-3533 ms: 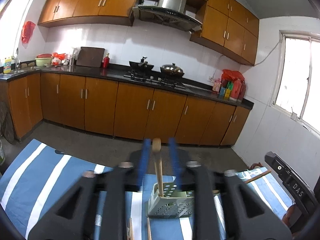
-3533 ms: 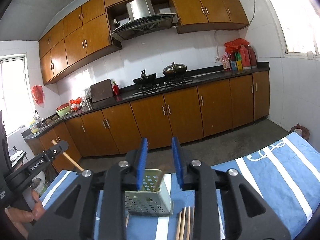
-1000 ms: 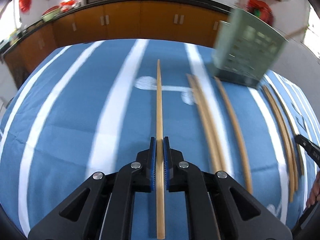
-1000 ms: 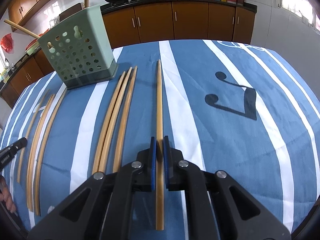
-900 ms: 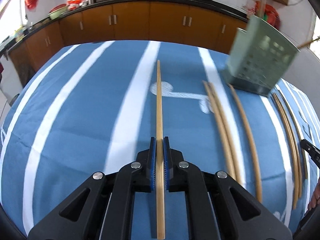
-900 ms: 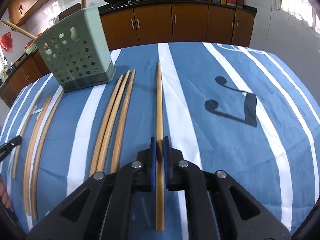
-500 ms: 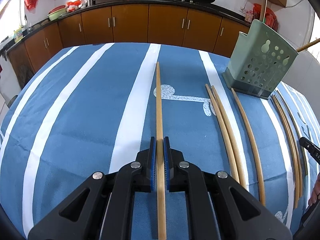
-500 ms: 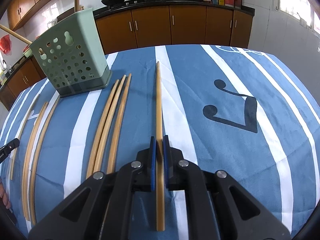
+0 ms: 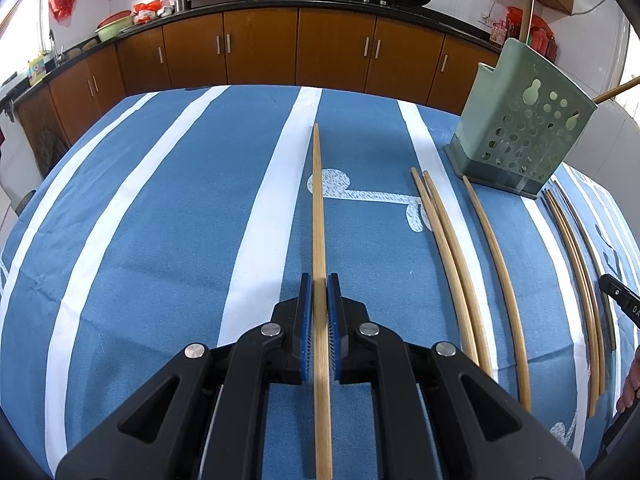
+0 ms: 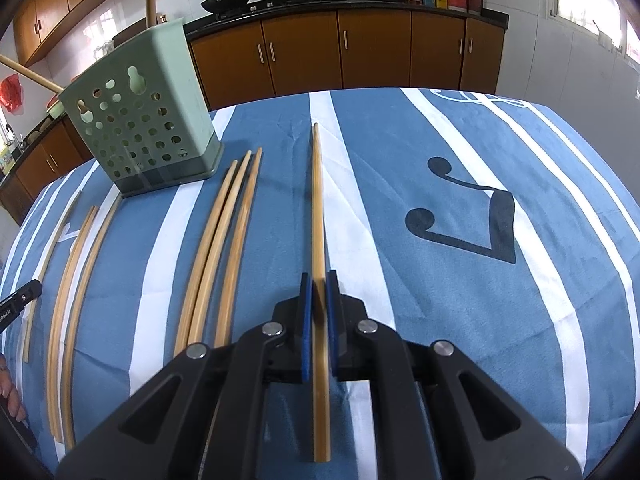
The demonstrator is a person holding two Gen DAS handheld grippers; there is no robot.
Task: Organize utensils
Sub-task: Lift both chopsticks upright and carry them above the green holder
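Left gripper [image 9: 319, 280] first: its blue-padded fingers [image 9: 306, 308] are pinching a long bamboo chopstick [image 9: 319, 216] that runs straight out toward twelve o'clock, tip over the blue-and-white striped cloth [image 9: 160, 220]. The back end of the stick pokes out toward six o'clock between the black arms. Whether the tip touches the cloth, I cannot tell.

Over at one to two o'clock in the left view sits the green holder [image 9: 520, 128], perforated with round holes, upright on the cloth, with a stick or two rising out of its top. In front of it, loose chopsticks [image 9: 448, 248] lie on the cloth: two touching side by side, one more just to their right, then another cluster farther out at three o'clock, near the edge of the other gripper.

Now the right gripper [image 10: 319, 280]: same story, blue pads [image 10: 306, 312] clamped on a second chopstick [image 10: 318, 208], pointing to twelve o'clock across a white stripe. A dark music-note print [image 10: 472, 216] lies on the cloth at two o'clock.

In the right view, the holder stands at ten to eleven o'clock, the group of three loose sticks lies just left of the gripped one, and a further group lies at nine o'clock, well apart. Behind the table, brown kitchen cabinets [image 10: 380, 48] line the wall.
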